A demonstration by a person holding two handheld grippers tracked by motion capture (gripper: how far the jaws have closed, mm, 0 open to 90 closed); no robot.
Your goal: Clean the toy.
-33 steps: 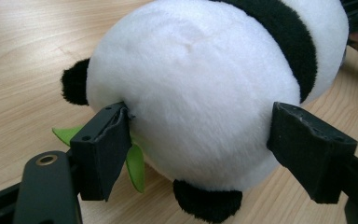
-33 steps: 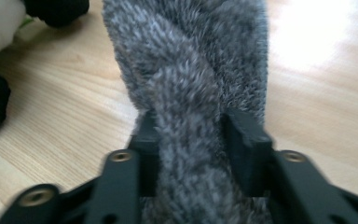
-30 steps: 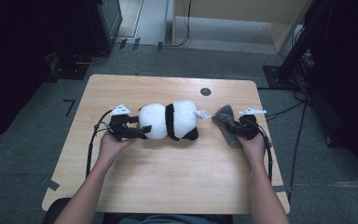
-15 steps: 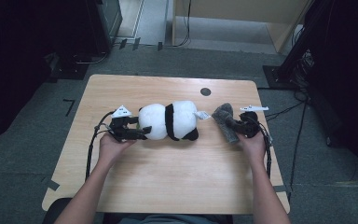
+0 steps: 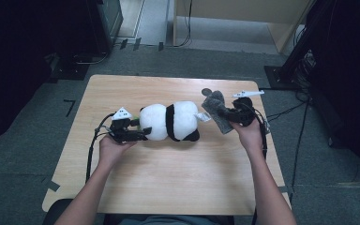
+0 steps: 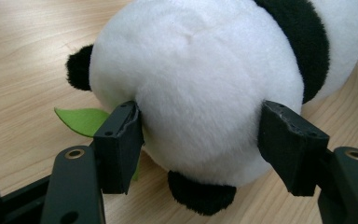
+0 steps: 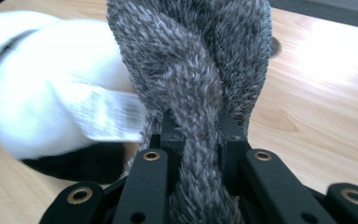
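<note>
A plush panda lies on its side at the middle of the wooden bench, its white head toward the person's left and a sewn label at its rear toward the right. Just beyond that label, a grey fuzzy cloth hangs raised above the bench, pinched tight in the right tool; in the right gripper view the two black jaws bite into a bunched fold of the grey pile.

The left tool sits at the panda's head. In the left gripper view its jaws straddle the white head, having just been closing; the left pad touches the fur beside a green felt leaf, while the right pad appears just short of it.

The step in hand looks like steadying the toy while the cloth is brought over it. Next, the left tool likely needs to finish its squeeze on the head, and the right must carry the cloth across the body without dragging the label.
</note>
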